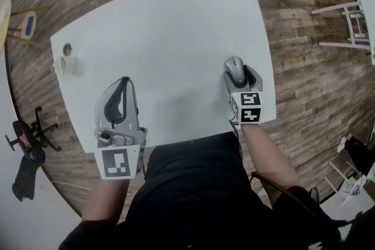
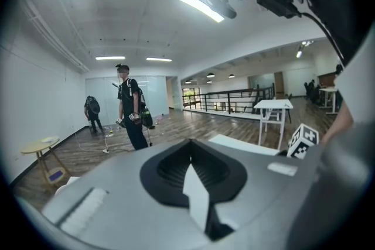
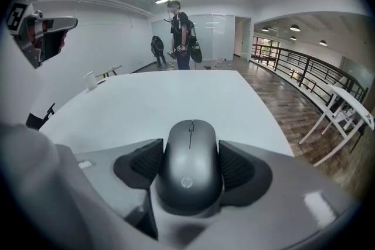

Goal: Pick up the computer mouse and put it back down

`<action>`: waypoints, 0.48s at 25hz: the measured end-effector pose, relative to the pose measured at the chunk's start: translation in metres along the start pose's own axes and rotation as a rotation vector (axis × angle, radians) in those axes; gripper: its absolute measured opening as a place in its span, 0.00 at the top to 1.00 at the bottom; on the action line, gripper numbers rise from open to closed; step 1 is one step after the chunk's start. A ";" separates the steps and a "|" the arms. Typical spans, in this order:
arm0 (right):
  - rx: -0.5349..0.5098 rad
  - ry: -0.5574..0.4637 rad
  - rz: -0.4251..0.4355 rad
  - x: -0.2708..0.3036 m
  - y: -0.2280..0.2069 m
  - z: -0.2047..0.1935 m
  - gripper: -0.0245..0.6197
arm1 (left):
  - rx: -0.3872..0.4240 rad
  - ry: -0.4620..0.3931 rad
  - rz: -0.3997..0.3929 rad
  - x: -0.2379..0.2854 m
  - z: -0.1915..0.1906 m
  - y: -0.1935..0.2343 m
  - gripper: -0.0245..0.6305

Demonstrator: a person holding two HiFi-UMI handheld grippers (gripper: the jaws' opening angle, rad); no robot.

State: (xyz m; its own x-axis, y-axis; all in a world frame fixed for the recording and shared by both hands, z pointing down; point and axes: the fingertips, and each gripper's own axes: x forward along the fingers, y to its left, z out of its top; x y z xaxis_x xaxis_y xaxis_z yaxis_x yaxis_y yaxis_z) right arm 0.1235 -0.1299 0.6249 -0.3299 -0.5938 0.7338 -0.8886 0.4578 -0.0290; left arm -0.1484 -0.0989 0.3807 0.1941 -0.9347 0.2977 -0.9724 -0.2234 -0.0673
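Observation:
A dark grey computer mouse sits near the right edge of the white table, its nose pointing away from me. My right gripper is around it, and both black ribbed pads touch the mouse's sides. I cannot tell whether the mouse still rests on the tabletop. My left gripper hovers over the table's near left part, its pads together with nothing between them.
A small white object and a dark round piece lie at the table's left corner. A white stand is on the wooden floor to the right, a black chair base to the left. People stand far across the room.

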 end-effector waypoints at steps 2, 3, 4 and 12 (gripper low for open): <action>0.000 -0.006 0.004 -0.002 0.001 0.001 0.50 | 0.001 -0.005 0.005 -0.004 0.001 0.001 0.95; 0.002 -0.008 0.005 -0.003 0.002 0.001 0.50 | -0.005 -0.007 0.008 -0.006 0.002 0.001 0.95; 0.004 -0.010 0.005 -0.004 0.002 0.002 0.50 | -0.017 -0.008 0.010 -0.008 0.002 0.002 0.95; 0.002 -0.053 -0.011 -0.019 0.000 0.015 0.50 | -0.028 -0.038 0.015 -0.020 0.005 0.005 0.95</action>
State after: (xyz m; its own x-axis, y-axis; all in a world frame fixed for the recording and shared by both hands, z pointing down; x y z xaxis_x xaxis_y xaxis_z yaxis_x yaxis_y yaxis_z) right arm 0.1246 -0.1282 0.6008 -0.3362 -0.6333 0.6970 -0.8930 0.4496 -0.0222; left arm -0.1569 -0.0825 0.3700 0.1838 -0.9478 0.2605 -0.9784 -0.2019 -0.0443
